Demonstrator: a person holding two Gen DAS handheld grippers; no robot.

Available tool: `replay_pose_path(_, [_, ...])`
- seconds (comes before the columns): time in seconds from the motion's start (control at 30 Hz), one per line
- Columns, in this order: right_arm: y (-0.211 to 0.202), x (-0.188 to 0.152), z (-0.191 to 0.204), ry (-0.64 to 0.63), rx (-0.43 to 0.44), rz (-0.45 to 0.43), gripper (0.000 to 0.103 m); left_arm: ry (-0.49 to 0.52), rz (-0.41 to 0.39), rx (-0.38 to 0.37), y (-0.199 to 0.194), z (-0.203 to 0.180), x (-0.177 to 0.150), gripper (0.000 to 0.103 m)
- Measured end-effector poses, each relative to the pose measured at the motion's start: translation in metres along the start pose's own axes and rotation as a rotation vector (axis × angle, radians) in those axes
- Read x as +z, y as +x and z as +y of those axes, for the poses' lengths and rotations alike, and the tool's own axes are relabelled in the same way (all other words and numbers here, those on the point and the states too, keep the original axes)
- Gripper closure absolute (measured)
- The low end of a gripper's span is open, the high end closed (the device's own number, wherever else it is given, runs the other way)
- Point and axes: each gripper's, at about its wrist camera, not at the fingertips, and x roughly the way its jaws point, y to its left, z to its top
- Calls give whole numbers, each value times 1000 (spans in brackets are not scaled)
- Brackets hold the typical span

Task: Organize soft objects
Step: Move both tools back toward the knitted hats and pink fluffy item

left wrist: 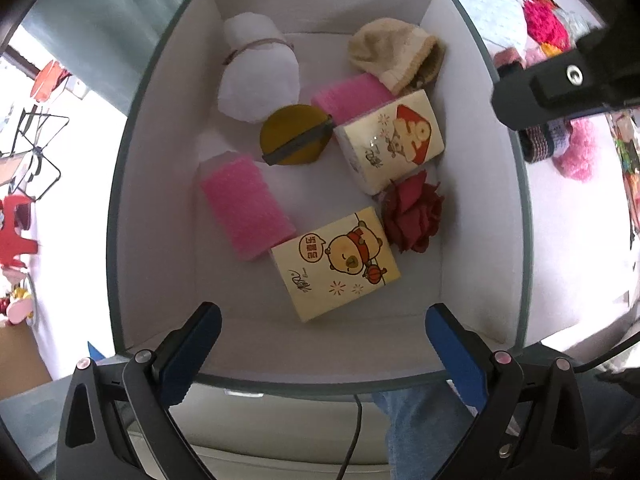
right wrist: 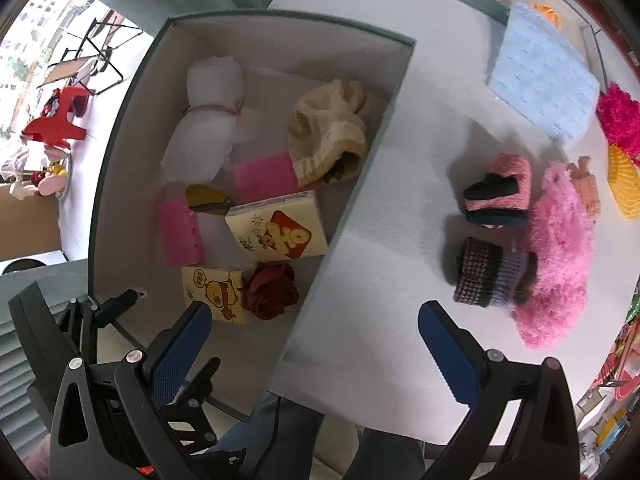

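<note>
A grey storage box holds a white tied bundle, a beige knit hat, two pink sponges, two yellow tissue packs, a dark red fabric flower and a mustard round pad. My left gripper hangs open above the box's near edge, holding nothing. My right gripper is open over the box's right wall and the table. Right of the box lie a fluffy pink piece, a dark striped knit and a pink-and-black knit.
A light blue quilted pad, a magenta fluffy item and a yellow knit lie at the table's far right. A red stool and wire rack stand beyond the left side. The white table is bare beside the box.
</note>
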Motion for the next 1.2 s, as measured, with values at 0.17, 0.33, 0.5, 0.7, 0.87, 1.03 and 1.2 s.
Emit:
replay_pose_path(0.17, [-12, -2, -17, 35, 18, -36, 0, -5, -17, 43, -15, -11, 9, 0])
replay_pose_path(0.33, [-26, -12, -47, 39, 51, -73, 0, -21, -23, 75, -27, -41, 17, 0])
replay_pose_path(0.5, [-39, -30, -92, 80, 60, -112, 0, -16, -33, 72, -42, -77, 25, 0])
replay_pose_path(0.7, [-32, -53, -171, 198, -16, -91, 0, 5, -11, 41, -50, -115, 39, 0])
replay_pose_path(0.87, [-8, -51, -210, 263, -59, -36, 0, 57, 1, 58, -51, -136, 72, 0])
replay_pose_path(1.03, [6, -19, -207, 275, -53, -96, 0, 57, 34, 57, -47, -143, 86, 0])
replay_pose_path(1.2, [36, 16, -215, 300, -114, -100, 0, 41, 58, 50, -43, -151, 98, 0])
